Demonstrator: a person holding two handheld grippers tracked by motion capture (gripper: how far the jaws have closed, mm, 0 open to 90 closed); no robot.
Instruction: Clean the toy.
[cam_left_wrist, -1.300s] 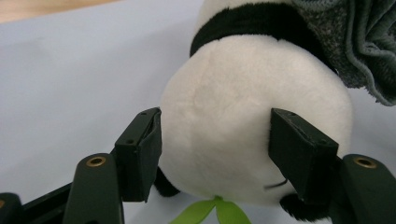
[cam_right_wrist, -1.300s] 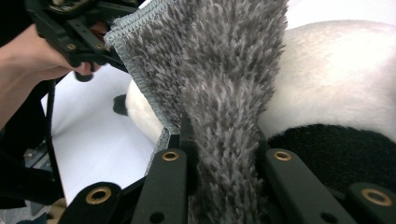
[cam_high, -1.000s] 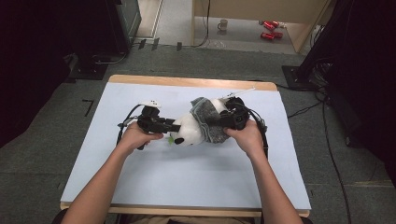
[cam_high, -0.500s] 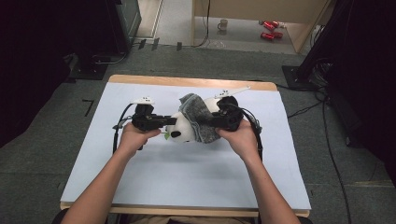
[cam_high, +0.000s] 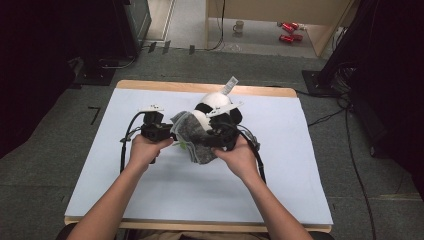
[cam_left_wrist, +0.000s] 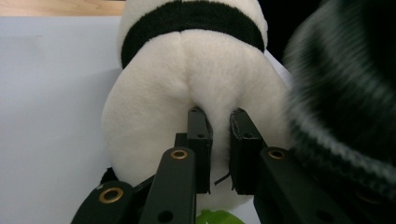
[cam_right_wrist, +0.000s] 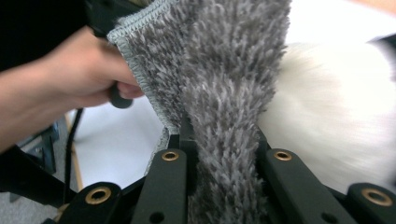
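Grey shaggy microfibre cloth (cam_right_wrist: 224, 93) clamped between my right jaws; black-and-white plush panda toy (cam_left_wrist: 196, 93) pinched between my left jaws.

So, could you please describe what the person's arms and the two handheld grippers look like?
Both forearms are bare, no sleeves in view. The left gripper and right gripper are black, each with a black cable looping off and a pale plate on top. In the gripper views the jaws are flat black bars on linkages with brass-coloured rivets.
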